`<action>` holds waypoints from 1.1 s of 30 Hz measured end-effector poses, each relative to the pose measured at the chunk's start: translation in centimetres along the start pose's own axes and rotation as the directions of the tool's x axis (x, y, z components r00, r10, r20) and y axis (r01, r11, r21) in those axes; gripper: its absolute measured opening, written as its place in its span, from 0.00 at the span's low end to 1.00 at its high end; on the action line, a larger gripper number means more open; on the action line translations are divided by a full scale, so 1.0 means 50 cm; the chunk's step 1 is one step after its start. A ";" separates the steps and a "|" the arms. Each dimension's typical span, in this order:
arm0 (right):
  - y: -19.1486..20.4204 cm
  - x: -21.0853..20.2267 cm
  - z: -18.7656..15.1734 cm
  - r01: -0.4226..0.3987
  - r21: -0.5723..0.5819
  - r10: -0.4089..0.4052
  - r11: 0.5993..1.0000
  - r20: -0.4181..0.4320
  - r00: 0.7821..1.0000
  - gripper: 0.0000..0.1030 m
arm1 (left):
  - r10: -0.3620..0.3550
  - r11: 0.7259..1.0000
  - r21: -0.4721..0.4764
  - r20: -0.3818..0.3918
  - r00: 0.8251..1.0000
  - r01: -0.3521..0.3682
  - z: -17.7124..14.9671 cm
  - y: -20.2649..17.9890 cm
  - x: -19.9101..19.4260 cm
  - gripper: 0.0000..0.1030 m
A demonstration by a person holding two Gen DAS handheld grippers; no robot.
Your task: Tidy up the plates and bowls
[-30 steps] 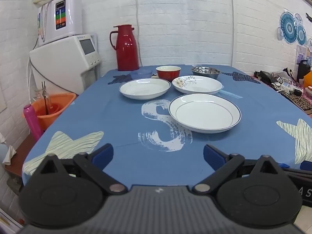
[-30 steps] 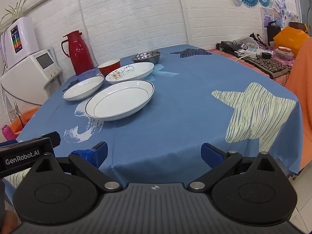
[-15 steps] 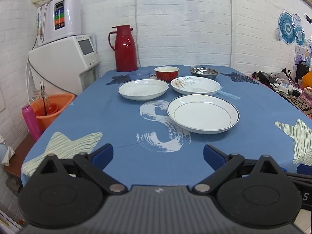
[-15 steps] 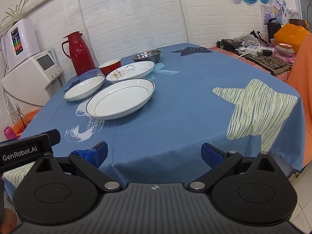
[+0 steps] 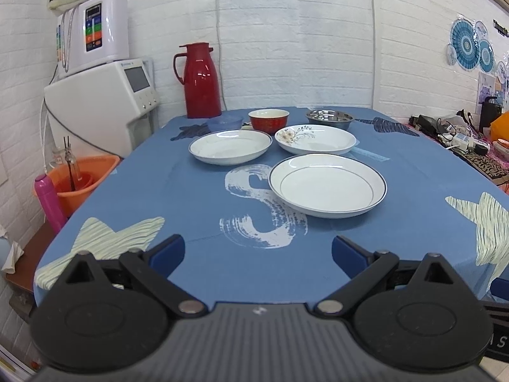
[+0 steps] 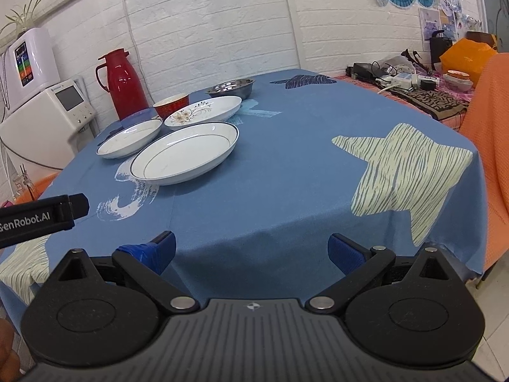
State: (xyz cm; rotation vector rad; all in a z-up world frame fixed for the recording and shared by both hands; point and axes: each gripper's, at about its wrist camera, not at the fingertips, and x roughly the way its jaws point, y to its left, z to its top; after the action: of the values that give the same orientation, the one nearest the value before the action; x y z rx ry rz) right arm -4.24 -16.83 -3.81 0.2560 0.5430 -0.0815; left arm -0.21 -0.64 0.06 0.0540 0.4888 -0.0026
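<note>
Three white plates lie on the blue tablecloth: a large blue-rimmed plate (image 5: 327,186) (image 6: 186,157) nearest me, a smaller rimmed plate (image 5: 230,150) (image 6: 130,138) behind it to the left, and a flower-patterned plate (image 5: 315,139) (image 6: 203,112) behind it to the right. Farther back stand a red bowl (image 5: 268,120) (image 6: 171,105), a steel bowl (image 5: 330,117) (image 6: 230,87) and a small blue bowl (image 5: 224,123). My left gripper (image 5: 257,253) and right gripper (image 6: 251,250) hover open at the table's near edge, both empty and well short of the dishes.
A red thermos (image 5: 201,81) (image 6: 122,84) stands at the table's far left corner. White appliances (image 5: 105,102) and an orange bucket (image 5: 84,180) sit left of the table. Cluttered cables and boxes (image 6: 410,78) lie at the right, beside orange fabric (image 6: 491,146).
Both grippers have drifted slightly back and up from the table, so the dishes sit a little higher in both views. Nothing was gripped or moved.
</note>
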 end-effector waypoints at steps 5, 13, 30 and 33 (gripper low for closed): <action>0.001 0.002 -0.007 -0.011 -0.004 0.011 1.000 -0.007 1.000 0.87 | 0.003 1.000 0.003 0.005 1.000 -0.003 -0.002 -0.002 -0.001 0.95; 0.000 0.002 -0.013 -0.011 -0.008 0.011 1.000 -0.011 1.000 0.87 | -0.001 1.000 0.004 0.005 1.000 0.001 -0.004 -0.002 -0.001 0.95; -0.002 0.007 -0.017 -0.020 -0.006 0.020 1.000 -0.023 1.000 0.87 | 0.001 1.000 -0.009 -0.012 1.000 -0.001 -0.004 0.005 0.009 0.95; -0.004 0.014 -0.019 -0.015 -0.004 0.015 1.000 -0.034 0.999 0.87 | 0.007 1.000 -0.012 -0.029 1.000 -0.007 -0.006 0.008 0.022 0.95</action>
State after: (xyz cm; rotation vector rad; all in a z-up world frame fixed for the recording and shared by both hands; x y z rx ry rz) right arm -4.15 -16.76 -5.02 0.2580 0.5745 -0.0615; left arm 0.62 -0.20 -0.72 0.0441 0.5172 0.0083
